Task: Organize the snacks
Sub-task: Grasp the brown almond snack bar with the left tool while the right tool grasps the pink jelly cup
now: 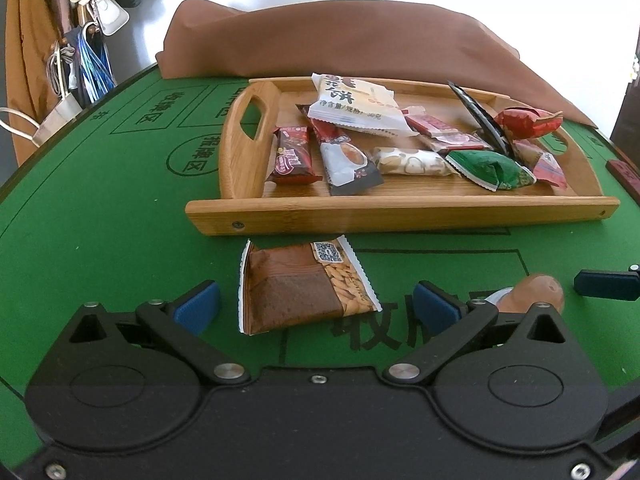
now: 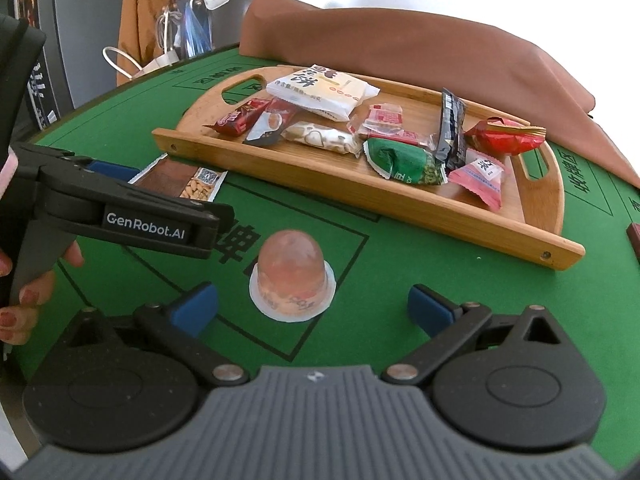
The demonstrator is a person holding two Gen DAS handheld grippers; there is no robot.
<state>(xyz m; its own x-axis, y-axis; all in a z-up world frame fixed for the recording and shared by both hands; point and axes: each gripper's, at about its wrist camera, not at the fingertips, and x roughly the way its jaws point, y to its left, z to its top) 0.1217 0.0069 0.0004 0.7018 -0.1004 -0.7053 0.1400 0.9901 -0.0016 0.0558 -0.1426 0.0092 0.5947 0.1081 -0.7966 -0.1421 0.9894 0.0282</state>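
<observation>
Wooden tray (image 1: 400, 212) is sitting on the green table (image 1: 100, 220); all places below are given relative to the tray.

Left gripper (image 1: 316, 304): jaws are standing wide apart, holding nothing. A brown cake packet (image 1: 296, 288) is lying flat on the felt just in front of the tray's near rail, between the two blue pads (image 1: 198, 306) and touching neither. In the right wrist view the same packet (image 2: 180, 182) is lying close by the tray's near left corner, partly hidden behind the left gripper's body.

Right gripper (image 2: 312, 306): jaws are also spread wide, gripping nothing. A jelly cup (image 2: 292, 280) is standing dome-up on the felt, in front of the tray and apart from it, between the blue pads (image 2: 196, 304) without contact.

Inside the tray: a white biscuit pack (image 1: 356, 104) is resting toward the far rail on top of other wrappers; a green packet (image 1: 492, 168) is lying near the front rail toward the right; a red packet (image 1: 528, 120) is lying at the right end by the handle slot.

A brown cloth (image 1: 360, 40) is lying heaped behind the tray.

A hand (image 2: 24, 292) is gripping the left gripper's handle.
</observation>
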